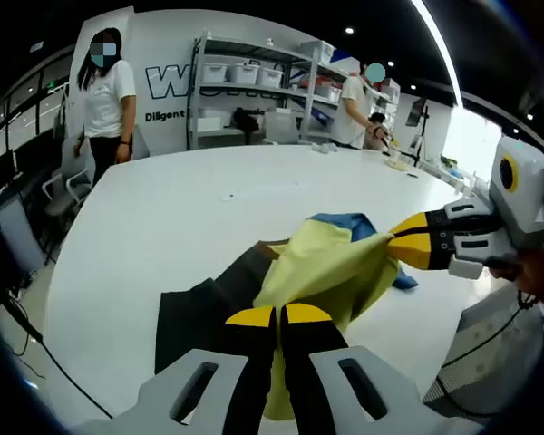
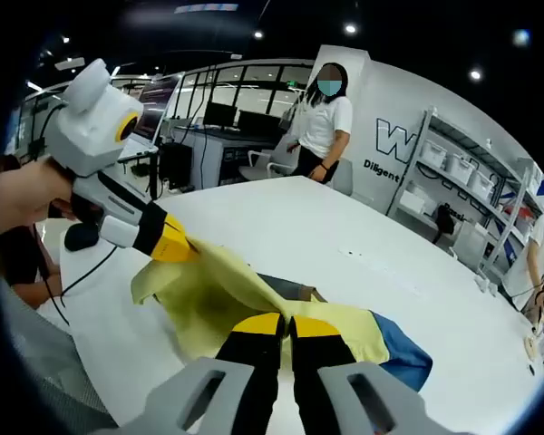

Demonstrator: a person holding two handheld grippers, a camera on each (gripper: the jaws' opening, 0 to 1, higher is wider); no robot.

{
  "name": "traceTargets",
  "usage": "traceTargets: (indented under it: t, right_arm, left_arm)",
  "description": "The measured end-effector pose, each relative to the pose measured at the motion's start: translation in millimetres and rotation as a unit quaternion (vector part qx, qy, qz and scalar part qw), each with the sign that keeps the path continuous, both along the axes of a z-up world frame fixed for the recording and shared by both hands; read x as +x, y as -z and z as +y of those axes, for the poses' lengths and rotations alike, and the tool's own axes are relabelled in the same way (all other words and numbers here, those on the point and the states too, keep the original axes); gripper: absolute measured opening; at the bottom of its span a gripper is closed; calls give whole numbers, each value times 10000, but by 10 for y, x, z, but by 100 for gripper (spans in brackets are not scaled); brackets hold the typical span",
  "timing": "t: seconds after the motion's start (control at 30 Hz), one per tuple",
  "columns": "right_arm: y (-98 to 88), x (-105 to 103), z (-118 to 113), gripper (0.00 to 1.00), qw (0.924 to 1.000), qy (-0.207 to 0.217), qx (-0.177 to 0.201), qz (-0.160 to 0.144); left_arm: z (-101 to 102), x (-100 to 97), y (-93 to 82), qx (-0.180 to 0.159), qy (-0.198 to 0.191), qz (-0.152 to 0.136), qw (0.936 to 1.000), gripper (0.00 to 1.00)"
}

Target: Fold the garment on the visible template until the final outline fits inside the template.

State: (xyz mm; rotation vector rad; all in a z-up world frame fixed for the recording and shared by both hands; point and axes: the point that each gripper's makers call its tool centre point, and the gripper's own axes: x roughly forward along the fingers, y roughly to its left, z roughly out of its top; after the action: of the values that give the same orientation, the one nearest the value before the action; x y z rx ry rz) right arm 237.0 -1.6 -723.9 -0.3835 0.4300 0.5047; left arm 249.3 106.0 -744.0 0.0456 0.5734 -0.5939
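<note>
Near the table's (image 1: pixel 163 217) front edge we've got the left gripper (image 1: pixel 274 317) and right gripper (image 2: pixel 285 324) both pinching the crumpled yellow-and-blue garment (image 1: pixel 331 263), lifted over the dark template (image 1: pixel 195 313).

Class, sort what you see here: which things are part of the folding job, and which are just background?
Part of the job: yellow and blue garment; dark template under it; left gripper and right gripper, each shut on the garment.

Background: white table; shelves with bins; person in a white shirt.
</note>
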Motion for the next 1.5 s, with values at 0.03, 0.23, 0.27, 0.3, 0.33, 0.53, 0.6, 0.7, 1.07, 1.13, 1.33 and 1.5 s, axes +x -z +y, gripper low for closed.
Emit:
traceTargets:
  t: [0.03,0.23,0.27,0.3,0.33,0.53,0.6,0.7,1.07,1.13,1.33,1.5]
  right_arm:
    - [-28,1,-17,0,9999,32,135,37]
    - [-102,-136,-112,0,9984,-437,100,330]
    - [-107,-145,-118,0,9984,-435,118,343]
    - [-142,-174,-131,0,9980,-466,254,355]
    - [-153,-243,-130,0,9962,-615,366,488]
    - [-18,-614,-46,0,9815,-1715,31,852]
    - [60,-728,-7,0,9758,-1936,104,1014]
    - [209,-898,27,0,9674,-2112,195,1384]
    - [706,-1206,89,0,9509,-2153,284,2204]
    - [762,-1231,87,0,9502,-2143,263,2247]
    - [971,-1307,39,0,9448,-1996,295,2581]
    - [1111,-1349,40,0,9405,-1927,330,2780]
  left_arm:
    - [-6,-13,-10,8,41,9,10000,3]
    - [-123,-156,-88,96,377,55,9992,3]
    - [-126,-162,-92,109,388,46,9992,3]
    - [-144,-198,-107,144,453,25,9989,3]
    - [-158,-237,-130,152,512,29,9986,3]
    - [-138,-492,-33,849,1172,122,9894,3]
    - [-149,-590,32,857,1344,252,9869,3]
    - [-90,-684,166,970,1443,445,9838,3]
    - [-57,-949,630,606,1427,1108,9817,3]
    - [-69,-1016,720,415,1361,1358,9805,3]
    - [-90,-1146,935,392,1377,1667,9756,3]
    - [-82,-1151,1052,393,1219,1801,9753,3]
